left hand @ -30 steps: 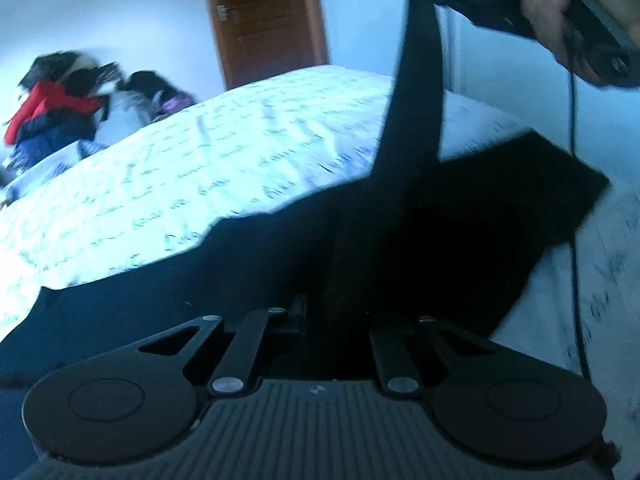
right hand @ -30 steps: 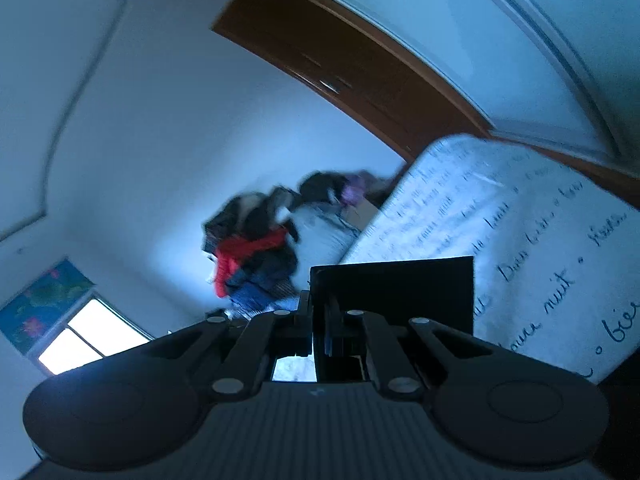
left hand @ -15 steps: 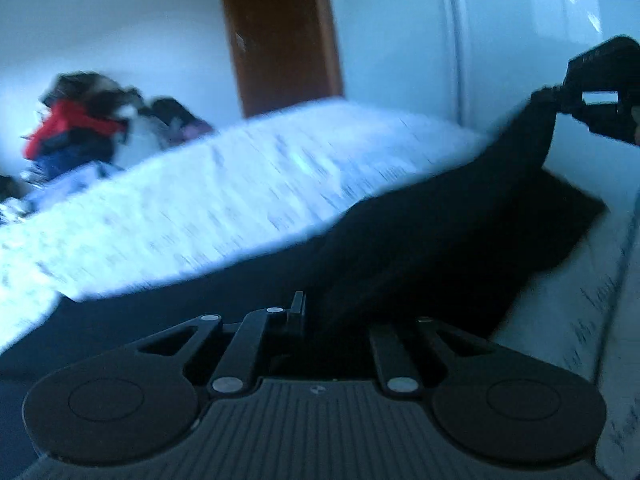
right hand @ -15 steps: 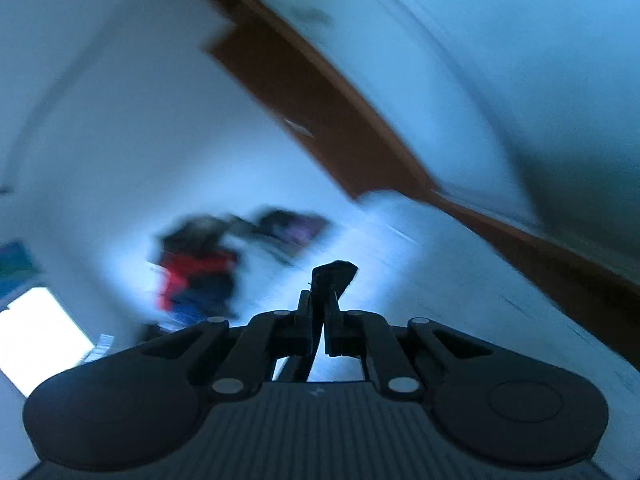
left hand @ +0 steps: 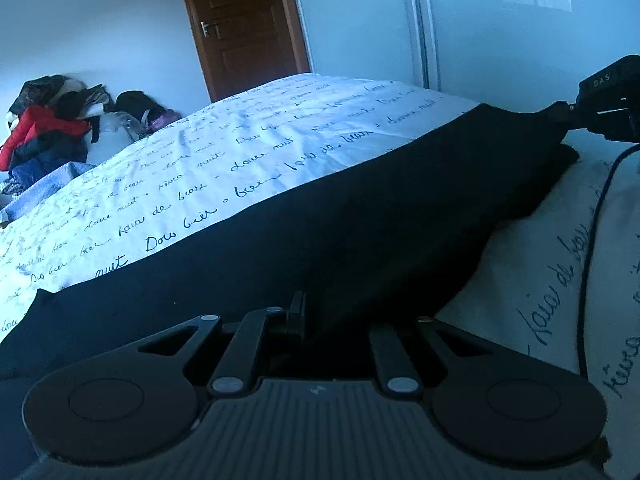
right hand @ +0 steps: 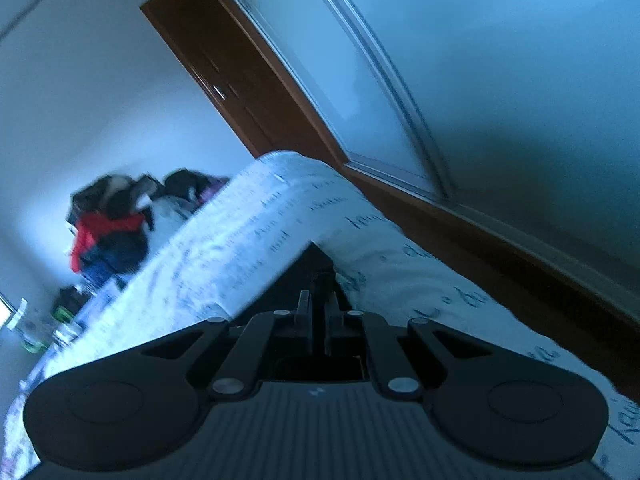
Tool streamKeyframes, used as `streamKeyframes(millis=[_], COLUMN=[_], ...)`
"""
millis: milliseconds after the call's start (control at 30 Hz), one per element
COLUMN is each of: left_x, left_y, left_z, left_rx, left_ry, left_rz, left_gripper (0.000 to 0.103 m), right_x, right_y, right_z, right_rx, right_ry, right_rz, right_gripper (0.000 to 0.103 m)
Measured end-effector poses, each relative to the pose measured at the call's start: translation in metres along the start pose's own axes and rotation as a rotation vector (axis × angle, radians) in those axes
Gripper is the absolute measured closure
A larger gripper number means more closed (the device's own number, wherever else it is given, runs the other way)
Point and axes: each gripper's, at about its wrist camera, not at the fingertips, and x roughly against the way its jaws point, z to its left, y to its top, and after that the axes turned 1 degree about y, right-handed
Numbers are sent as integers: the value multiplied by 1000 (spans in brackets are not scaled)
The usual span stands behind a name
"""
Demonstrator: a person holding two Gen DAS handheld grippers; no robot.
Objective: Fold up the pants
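Lowered from high overhead, the right tongs (left hand: 560, 111) now sit low over the far right of the bed (left hand: 280, 140), so the black pants (left hand: 360, 216) no longer hang as a tall strip but lie in a long, flattened band across the white bedspread printed with handwriting. Their cloth is plain, dark and nearly featureless in this dim blue light; seams, waistband and leg ends cannot be told apart. From the left wrist view, the pants run from the near left corner up to the right tongs, which pinch one tip of the fabric. The left tongs (left hand: 316, 320) are nearly pressed together on the near edge of the pants, though cloth covers their tips. Seen from the right wrist, the right tongs (right hand: 319, 312) are pressed together on a dark fold, and the picture is blurred. A heap of clothes (left hand: 48, 128) lies beyond the bed, near a brown door (left hand: 244, 28).
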Motion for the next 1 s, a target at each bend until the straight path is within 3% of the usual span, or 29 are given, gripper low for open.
streamKeyframes(millis=[233, 367, 433, 633, 733, 833, 1000], left_x=[-6, -7, -4, 8, 16, 16, 12], left_y=[1, 2, 2, 6, 9, 9, 8], left_z=[4, 8, 7, 10, 12, 12, 11], left_rx=[6, 33, 19, 37, 41, 40, 52], left_ry=[-9, -16, -8, -58, -65, -52, -53], left_rz=[29, 43, 37, 21, 0, -1, 20], left_gripper=[79, 74, 63, 43, 39, 38, 38], right_x=[-13, 8, 17, 17, 9, -1, -18], right_y=[-7, -3, -3, -21, -34, -40, -40], right_z=[-12, -19, -23, -36, -31, -23, -37], right_rx=[-28, -94, -112, -296, -333, -301, -423], right_ry=[-42, -40, -40, 94, 145, 149, 186], right_rz=[93, 13, -5, 129, 181, 182, 151], right_gripper=[96, 85, 80, 78, 78, 78, 78])
